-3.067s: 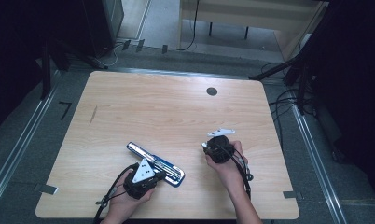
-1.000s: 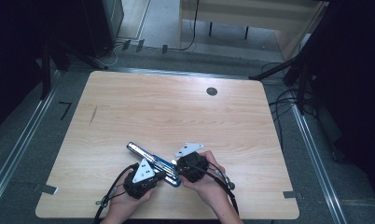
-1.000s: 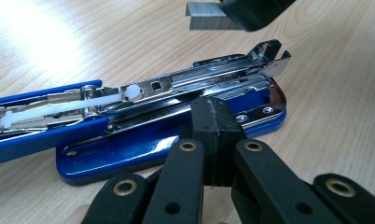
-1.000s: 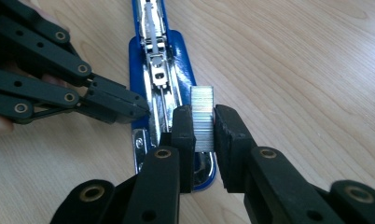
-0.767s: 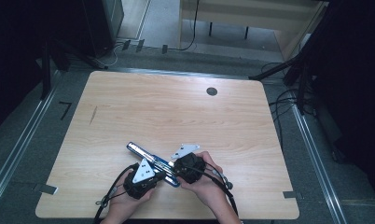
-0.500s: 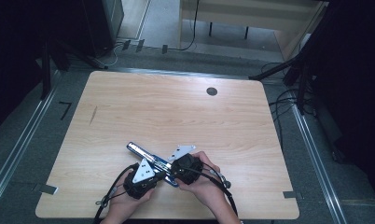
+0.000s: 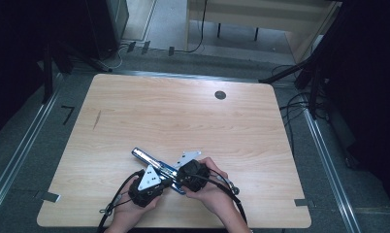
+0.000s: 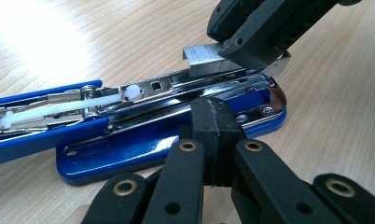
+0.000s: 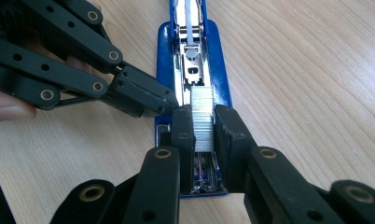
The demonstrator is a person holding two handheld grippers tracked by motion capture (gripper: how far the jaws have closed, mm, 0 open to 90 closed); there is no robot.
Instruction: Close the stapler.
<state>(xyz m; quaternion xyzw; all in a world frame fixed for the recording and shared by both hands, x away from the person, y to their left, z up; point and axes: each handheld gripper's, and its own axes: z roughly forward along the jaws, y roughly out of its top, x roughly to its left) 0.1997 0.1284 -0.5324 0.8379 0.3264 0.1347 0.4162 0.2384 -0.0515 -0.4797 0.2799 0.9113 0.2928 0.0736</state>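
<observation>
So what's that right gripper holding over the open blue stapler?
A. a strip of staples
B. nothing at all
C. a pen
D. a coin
A: the right gripper has its jaws shut on a silver strip of staples, just above the metal channel of the opened stapler.

Blue stapler (image 8: pixel 143 140) lies opened flat on the worktop (image 7: pixel 183 116), metal channel exposed. Silver staple strip (image 9: pixel 202 119) sits over the channel's front end.
</observation>
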